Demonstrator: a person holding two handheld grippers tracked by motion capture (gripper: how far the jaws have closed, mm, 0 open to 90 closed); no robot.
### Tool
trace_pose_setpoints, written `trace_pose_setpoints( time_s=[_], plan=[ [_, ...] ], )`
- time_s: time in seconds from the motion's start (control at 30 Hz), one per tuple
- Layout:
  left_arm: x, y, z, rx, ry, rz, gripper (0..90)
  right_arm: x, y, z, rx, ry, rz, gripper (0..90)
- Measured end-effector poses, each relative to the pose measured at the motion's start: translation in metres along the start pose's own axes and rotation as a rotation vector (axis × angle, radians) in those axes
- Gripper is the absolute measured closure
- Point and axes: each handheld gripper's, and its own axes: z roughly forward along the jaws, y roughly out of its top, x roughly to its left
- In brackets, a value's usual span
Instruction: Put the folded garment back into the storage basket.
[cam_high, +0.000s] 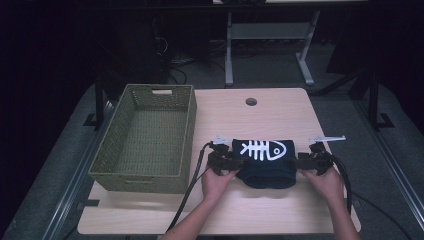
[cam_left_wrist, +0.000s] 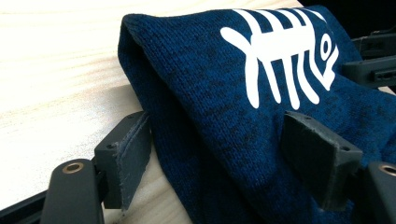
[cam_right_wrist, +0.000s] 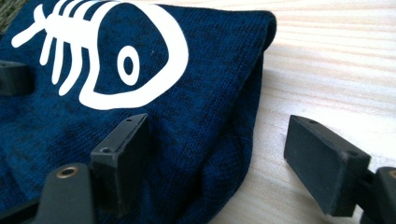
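Folded navy sweater (cam_high: 266, 162) with a white fish-skeleton print (cam_high: 261, 149) is sitting on the light wood worktop (cam_high: 280, 112), near the front edge and a bit right of centre. It's folded into a chunky rectangle with the print facing up.

A person has a hand on each side of it. Left tongs (cam_high: 223, 161) are up against the sweater's left end, and in the left gripper view (cam_left_wrist: 224, 158) the jaws stand apart with the folded edge of the knit sitting between them, one jaw on the wood side and one over the fabric. They're not squeezed onto it as far as I can see.

Right tongs (cam_high: 311, 160) are at the right end. In the right gripper view (cam_right_wrist: 224, 158) the jaws are spread wide too, one over the sweater's corner and the other out over bare wood.

Off to the left is an olive-green woven basket (cam_high: 186, 140) with handle cutouts, just beside the sweater but not touching it. There's a round cable hole (cam_high: 251, 101) toward the far edge of the worktop.
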Motion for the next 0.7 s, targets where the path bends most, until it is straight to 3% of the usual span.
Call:
trace_pose_setpoints(
  time_s=[0.07,0.23,0.33,0.5,0.53,0.7],
  plan=[
    [-0.0002,0.0001,0.0002,0.001,0.002,0.003,25.1,0.0007,0.0001,0.0,-0.002,-0.003,0.013,21.8],
    [-0.0003,0.0,0.0,0.002,0.003,0.004,25.2,0.0036,-0.0001,0.0012,0.004,-0.026,-0.018,20.3],
    [-0.0008,-0.0002,0.0001,0.001,0.005,0.007,25.2,0.0033,-0.0007,0.0006,-0.001,0.016,0.02,30.8],
    [-0.0012,-0.0001,0.0007,0.003,-0.003,0.002,27.8,0.0082,-0.0006,0.0036,0.009,0.036,-0.002,40.3],
    [-0.001,-0.0002,0.001,0.005,-0.019,-0.007,30.9,0.0078,-0.0008,0.0042,0.011,0.056,0.012,49.3],
    [-0.0011,0.0002,0.0018,0.006,-0.048,-0.017,42.5,0.0084,-0.001,0.0052,0.014,0.071,0.043,63.0]
  ],
)
